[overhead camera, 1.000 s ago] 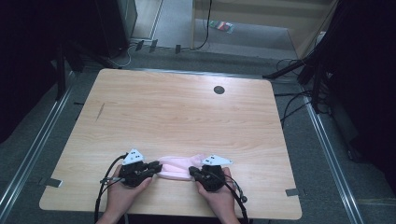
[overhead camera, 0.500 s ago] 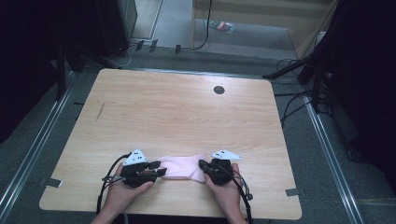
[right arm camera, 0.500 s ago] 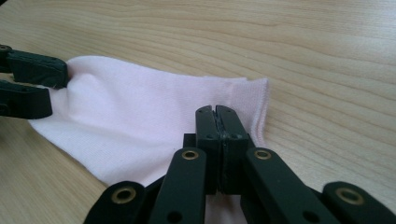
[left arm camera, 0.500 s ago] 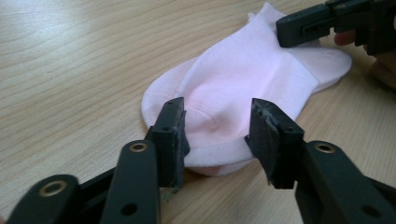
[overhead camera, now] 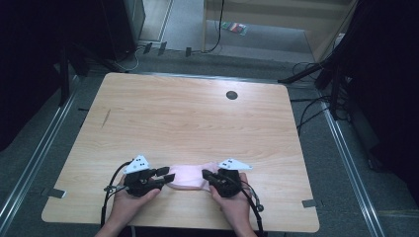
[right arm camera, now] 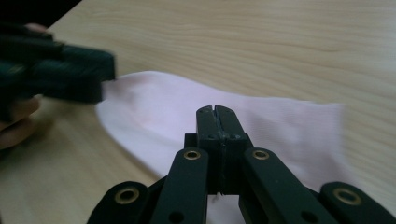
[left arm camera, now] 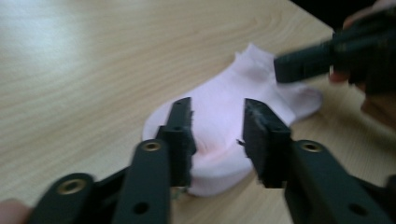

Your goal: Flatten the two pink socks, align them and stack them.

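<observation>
Lying flat – pink sock (overhead camera: pixel 188 176), table (overhead camera: pixel 197 123) hole (overhead camera: pixel 231 95) beyond

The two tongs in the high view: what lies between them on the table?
A pink sock lies between the left tongs and the right tongs.

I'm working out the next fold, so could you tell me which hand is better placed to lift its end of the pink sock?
Right. The right gripper is shut, over the pink sock; the left gripper stands open astride the toe end, pads not pressing, jaws just closing.
</observation>
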`<action>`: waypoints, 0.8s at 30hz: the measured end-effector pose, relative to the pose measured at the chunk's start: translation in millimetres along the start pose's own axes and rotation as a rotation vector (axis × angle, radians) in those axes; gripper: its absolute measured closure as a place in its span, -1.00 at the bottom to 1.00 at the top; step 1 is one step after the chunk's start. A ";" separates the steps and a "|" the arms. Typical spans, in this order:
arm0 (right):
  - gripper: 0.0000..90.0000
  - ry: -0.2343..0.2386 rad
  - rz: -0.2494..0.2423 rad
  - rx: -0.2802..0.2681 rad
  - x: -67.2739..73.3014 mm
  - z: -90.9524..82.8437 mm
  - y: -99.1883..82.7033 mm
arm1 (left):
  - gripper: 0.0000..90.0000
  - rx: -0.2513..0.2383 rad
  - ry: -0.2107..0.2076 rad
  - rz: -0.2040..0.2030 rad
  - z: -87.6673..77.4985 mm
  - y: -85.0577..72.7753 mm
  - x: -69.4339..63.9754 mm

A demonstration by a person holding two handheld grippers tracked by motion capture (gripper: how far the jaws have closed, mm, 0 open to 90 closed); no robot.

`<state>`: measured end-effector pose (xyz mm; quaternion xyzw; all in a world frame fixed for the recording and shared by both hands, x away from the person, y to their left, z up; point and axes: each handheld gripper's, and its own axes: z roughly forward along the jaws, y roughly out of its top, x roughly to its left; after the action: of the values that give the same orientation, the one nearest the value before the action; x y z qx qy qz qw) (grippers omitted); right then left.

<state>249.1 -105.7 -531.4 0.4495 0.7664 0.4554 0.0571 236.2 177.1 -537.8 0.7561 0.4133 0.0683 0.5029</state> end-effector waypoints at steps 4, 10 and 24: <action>1.00 0.066 -0.027 0.043 21.5 21.9 -1.0 | 0.90 0.044 0.031 -0.019 12.1 4.9 2.8; 1.00 0.078 -0.069 0.078 42.9 48.0 -4.0 | 1.00 0.124 0.130 0.022 26.5 -0.1 -1.2; 1.00 0.089 -0.173 0.085 48.7 39.6 -22.1 | 0.95 0.083 0.080 -0.090 16.6 -1.8 14.0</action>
<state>226.1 -48.0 -555.2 0.3629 0.8227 0.4354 0.0434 253.0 175.4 -551.7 0.7537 0.4691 0.0587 0.4565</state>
